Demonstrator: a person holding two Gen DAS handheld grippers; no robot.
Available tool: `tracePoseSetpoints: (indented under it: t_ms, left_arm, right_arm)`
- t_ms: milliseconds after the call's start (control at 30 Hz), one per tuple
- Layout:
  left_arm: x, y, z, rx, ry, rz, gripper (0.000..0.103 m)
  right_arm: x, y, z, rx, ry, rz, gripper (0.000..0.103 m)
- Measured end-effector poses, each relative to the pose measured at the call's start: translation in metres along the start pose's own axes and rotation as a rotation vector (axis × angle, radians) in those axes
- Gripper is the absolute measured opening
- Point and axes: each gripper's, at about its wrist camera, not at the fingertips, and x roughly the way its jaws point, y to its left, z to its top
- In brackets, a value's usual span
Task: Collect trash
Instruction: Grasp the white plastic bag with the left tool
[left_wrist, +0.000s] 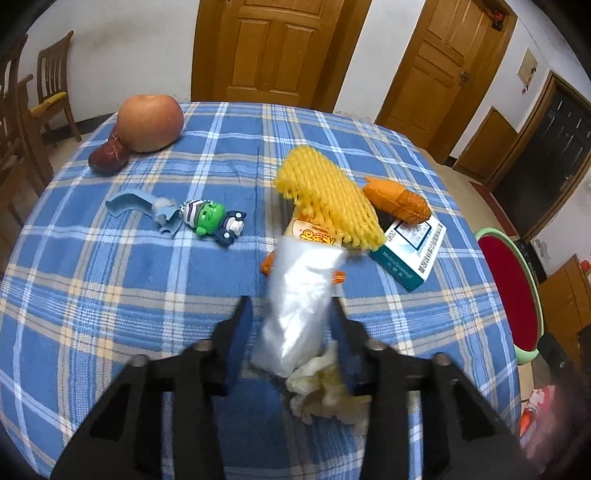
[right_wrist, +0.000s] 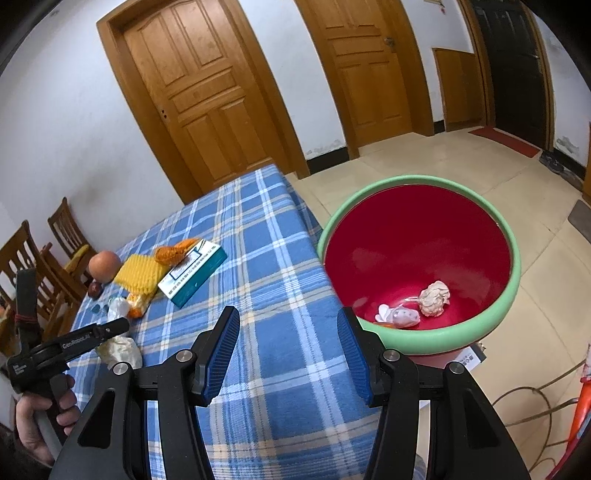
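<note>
My left gripper is open above the blue plaid table, its jaws on either side of a clear plastic bag and a crumpled tissue. A yellow foam net, an orange snack wrapper and a teal box lie just beyond. My right gripper is open and empty over the table's edge, beside a red bin with a green rim. The bin holds a crumpled paper ball and small wrappers. The left gripper shows in the right wrist view.
An apple, a red date, a blue plastic piece, a green toy figure and an orange plush carrot lie on the table. Wooden chairs stand at the left. Doors are behind.
</note>
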Motion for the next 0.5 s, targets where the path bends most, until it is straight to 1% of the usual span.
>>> tracePoseSetpoints:
  t_ms: [167, 500]
  left_arm:
    - [-0.012, 0.008, -0.006, -0.019, -0.03, -0.015, 0.034]
    - [-0.053, 0.035, -0.013, -0.067, -0.108, -0.016, 0.034]
  right_arm:
    - [0.002, 0.014, 0.0, -0.03, 0.004, 0.015, 0.056]
    - [0.006, 0.049, -0.005, -0.096, 0.02, 0.058, 0.056]
